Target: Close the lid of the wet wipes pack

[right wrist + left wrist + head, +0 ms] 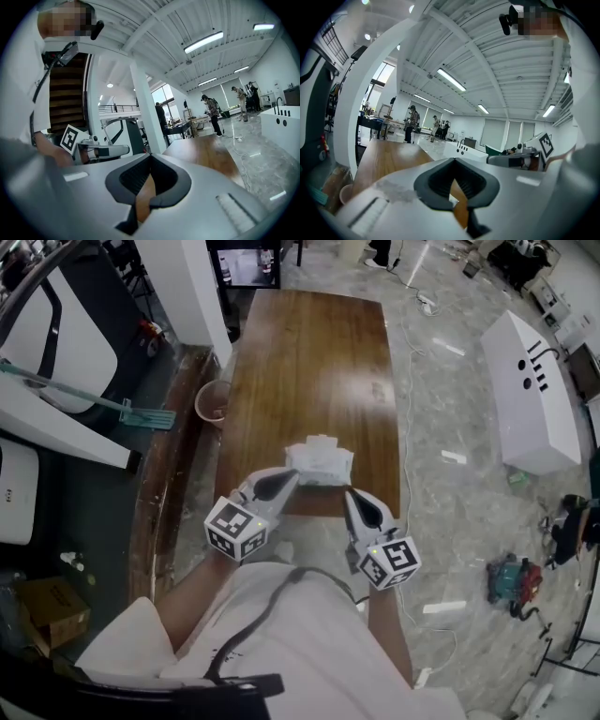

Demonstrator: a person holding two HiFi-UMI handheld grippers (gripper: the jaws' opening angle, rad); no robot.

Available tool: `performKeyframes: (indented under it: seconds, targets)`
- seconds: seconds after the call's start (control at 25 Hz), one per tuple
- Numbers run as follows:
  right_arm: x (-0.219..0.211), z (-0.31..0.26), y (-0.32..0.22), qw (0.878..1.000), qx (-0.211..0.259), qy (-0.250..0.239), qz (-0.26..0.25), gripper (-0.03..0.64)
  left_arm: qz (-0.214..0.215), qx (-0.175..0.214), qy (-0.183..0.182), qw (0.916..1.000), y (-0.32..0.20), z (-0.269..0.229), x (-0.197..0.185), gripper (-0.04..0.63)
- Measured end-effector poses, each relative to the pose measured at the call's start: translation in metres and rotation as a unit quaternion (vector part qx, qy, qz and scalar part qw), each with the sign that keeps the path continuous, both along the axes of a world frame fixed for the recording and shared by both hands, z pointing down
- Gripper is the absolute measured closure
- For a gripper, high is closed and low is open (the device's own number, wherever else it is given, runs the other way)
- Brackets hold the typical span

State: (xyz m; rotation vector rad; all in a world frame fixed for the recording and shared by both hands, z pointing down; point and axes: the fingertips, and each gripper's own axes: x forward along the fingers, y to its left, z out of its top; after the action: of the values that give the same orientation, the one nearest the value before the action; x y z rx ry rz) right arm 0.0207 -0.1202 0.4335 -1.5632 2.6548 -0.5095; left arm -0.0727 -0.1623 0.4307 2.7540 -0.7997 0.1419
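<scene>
The white wet wipes pack [320, 463] lies near the front edge of the long wooden table [309, 352]. Its lid is too small to read in the head view. My left gripper [291, 476] is shut and empty, its tip at the pack's near left corner. My right gripper [348, 495] is also shut and empty, just in front of the pack's near right corner. In the left gripper view the left gripper [453, 161] has its jaws together, with only wood showing behind. The right gripper [150, 157] looks the same in its own view. The pack is hidden in both gripper views.
A pink bucket [214, 401] stands on the floor left of the table beside a teal mop [127, 410]. A white cabinet [532, 395] stands to the right, with cables [412, 343] on the floor. People [212, 115] stand far off in the hall.
</scene>
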Motion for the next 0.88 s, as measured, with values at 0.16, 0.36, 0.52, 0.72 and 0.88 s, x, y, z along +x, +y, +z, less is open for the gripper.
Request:
performKeyframes:
  seconds: [0.16,0.36,0.52,0.72,0.88]
  targets:
    - [0.0,-0.002,-0.012,1.0,-0.007,-0.007,0.002,0.607,0.004,-0.002,-0.001,1.0,-0.017,0.007,0.001,0.592]
    - [0.006,0.004,-0.021,1.0,-0.011,0.0,-0.005,0.607,0.008,-0.009,-0.007,0.9999,-0.025,0.023,0.012,0.592]
    - [0.011,0.008,-0.033,1.0,-0.008,-0.005,-0.018,0.607,0.001,-0.007,-0.009,0.9999,-0.03,0.026,0.021,0.591]
    - [0.014,0.002,-0.052,0.999,-0.001,-0.007,-0.049,0.607,-0.018,-0.003,-0.026,0.9995,-0.041,0.026,0.029,0.591]
    - [0.023,-0.001,-0.066,0.998,0.003,-0.008,-0.065,0.607,-0.039,-0.002,-0.028,0.9989,-0.053,0.025,0.034,0.591]
